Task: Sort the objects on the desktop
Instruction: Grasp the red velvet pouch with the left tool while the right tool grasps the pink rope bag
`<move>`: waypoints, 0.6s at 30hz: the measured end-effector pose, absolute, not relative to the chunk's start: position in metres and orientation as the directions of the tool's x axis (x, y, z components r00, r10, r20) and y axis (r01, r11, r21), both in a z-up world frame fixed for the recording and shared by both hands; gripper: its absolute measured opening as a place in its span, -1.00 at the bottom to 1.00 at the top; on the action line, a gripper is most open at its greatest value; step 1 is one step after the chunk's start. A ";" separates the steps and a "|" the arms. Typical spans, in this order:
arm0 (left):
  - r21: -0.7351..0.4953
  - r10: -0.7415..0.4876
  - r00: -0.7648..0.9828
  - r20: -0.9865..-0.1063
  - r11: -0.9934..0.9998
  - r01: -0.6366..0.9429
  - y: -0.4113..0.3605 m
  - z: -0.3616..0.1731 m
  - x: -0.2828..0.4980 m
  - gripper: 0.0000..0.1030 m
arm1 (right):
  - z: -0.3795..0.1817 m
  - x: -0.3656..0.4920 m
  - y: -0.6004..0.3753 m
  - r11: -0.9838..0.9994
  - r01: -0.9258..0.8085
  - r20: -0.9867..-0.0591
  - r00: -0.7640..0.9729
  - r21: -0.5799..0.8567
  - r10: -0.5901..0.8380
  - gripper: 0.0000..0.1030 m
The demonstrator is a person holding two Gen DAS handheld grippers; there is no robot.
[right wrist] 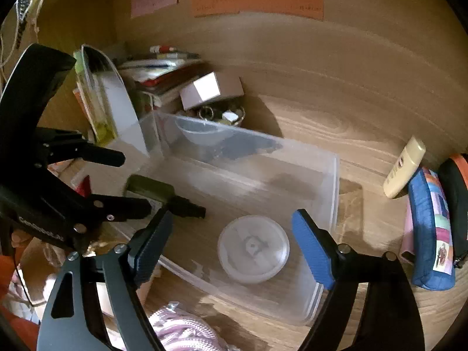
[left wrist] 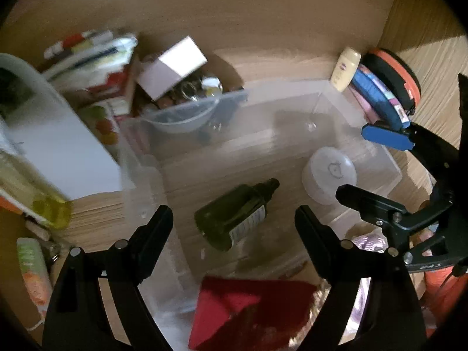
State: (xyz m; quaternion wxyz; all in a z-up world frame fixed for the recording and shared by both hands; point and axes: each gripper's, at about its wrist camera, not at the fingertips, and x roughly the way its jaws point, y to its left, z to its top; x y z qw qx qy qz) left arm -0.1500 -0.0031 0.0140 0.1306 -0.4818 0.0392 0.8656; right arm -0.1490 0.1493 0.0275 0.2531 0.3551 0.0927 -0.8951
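A clear plastic bin (left wrist: 389, 158) (right wrist: 333, 175) stands on the wooden desk. Inside lie a dark green bottle (left wrist: 234, 216) (right wrist: 158, 190) on its side and a round white lidded jar (left wrist: 327, 175) (right wrist: 253, 248). My left gripper (left wrist: 234, 225) is open, jaws wide on either side above the green bottle, holding nothing. My right gripper (right wrist: 231, 237) (left wrist: 362, 172), with blue pads, is open above the white jar, holding nothing. The left gripper shows at the left of the right wrist view (right wrist: 99, 187).
A cream lotion bottle (left wrist: 345, 68) (right wrist: 405, 172), a blue patchwork pouch (left wrist: 377, 96) (right wrist: 430, 228) and an orange-black case (left wrist: 397, 79) stand at the right. Books (left wrist: 96, 58), a white box (left wrist: 172, 67) (right wrist: 210, 89), a bowl of small items (right wrist: 222, 114) stand behind. A red cloth (left wrist: 251, 313) lies near.
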 end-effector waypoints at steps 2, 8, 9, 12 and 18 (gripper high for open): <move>-0.054 0.186 -0.522 -0.833 -0.965 -0.258 -0.008 0.022 -0.143 0.70 | 0.031 -0.146 0.148 -0.850 0.527 -0.673 -0.624 0.011 -0.396 0.59; -0.041 0.169 -0.576 -0.800 -0.973 -0.227 -0.026 0.042 -0.117 0.84 | 0.046 -0.133 0.147 -0.845 0.534 -0.643 -0.652 -0.013 -0.402 0.60; -0.045 0.170 -0.576 -0.799 -0.973 -0.226 -0.028 0.042 -0.115 0.85 | 0.049 -0.131 0.147 -0.845 0.535 -0.640 -0.654 -0.014 -0.403 0.60; -0.039 0.161 -0.570 -0.805 -0.975 -0.219 -0.032 0.038 -0.104 0.85 | 0.056 -0.120 0.149 -0.844 0.536 -0.631 -0.662 -0.022 -0.404 0.67; -0.009 0.141 -0.555 -0.820 -0.972 -0.235 -0.034 0.019 -0.081 0.85 | 0.049 -0.083 0.159 -0.863 0.499 -0.649 -0.681 -0.072 -0.340 0.80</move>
